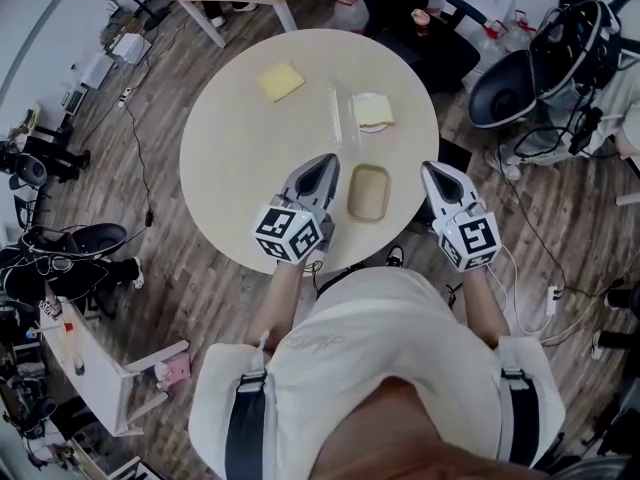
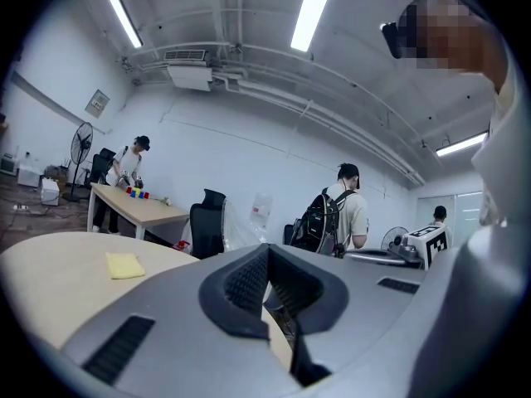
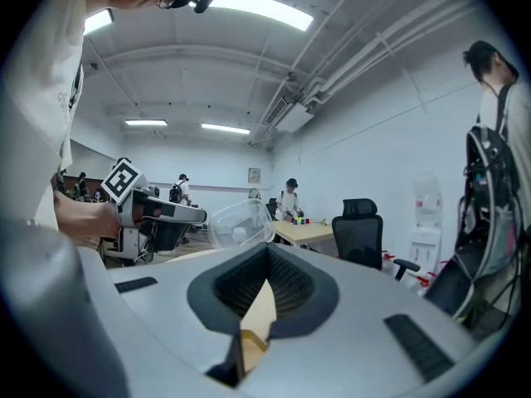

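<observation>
On the round tabletop, at about 11 o'clock from its middle, lies a flat yellow pad, well apart from both claws; the left gripper view shows it also. The left claw hangs over the middle of the tabletop, and in its own view the two jaws meet at the tips with nothing between them. Just beside it, at its 4 o'clock, the empty tan tray lies flat near the tabletop's edge, between the two claws and touching neither. At 12 o'clock from the tray stands a clear box with its lid open and something pale inside. The right claw hangs at 3 o'clock from the tray, over the tabletop's rim; its jaws are also closed together and hold nothing.
</observation>
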Demonstrator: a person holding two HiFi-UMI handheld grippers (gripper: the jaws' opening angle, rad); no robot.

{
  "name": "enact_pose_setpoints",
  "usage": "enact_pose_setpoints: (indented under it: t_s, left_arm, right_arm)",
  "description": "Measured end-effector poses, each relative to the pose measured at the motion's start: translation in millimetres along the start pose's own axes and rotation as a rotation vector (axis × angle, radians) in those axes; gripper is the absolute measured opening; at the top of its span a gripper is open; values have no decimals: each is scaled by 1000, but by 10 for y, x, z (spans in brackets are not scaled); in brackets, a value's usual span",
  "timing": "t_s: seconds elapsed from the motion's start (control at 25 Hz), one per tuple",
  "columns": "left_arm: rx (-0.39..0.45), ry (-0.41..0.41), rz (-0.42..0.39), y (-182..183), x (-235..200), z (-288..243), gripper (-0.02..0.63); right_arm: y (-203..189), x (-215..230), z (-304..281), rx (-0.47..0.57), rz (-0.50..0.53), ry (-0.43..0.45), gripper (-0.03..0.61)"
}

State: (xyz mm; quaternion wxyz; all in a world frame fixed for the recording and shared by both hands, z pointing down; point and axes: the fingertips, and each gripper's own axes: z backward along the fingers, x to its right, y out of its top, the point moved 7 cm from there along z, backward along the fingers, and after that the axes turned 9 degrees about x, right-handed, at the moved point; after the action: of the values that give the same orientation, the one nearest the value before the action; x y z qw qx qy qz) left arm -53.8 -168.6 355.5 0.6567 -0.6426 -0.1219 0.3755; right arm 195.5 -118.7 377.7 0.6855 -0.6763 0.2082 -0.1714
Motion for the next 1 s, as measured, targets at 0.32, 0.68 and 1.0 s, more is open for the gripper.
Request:
enact_pose_setpoints:
  t_s: [0.32, 0.68, 1.0]
  left_arm:
    - [20, -46, -62, 65, 123, -90, 17]
    - [17, -50, -91, 52, 185, -160, 17]
    - [-5, -30, -94, -12, 190, -153, 17]
  right_arm:
    - [146, -34, 95, 49, 21, -34, 6]
    - [146, 41, 156, 54, -1, -55, 6]
    - [72, 68, 163, 23, -3, -35, 6]
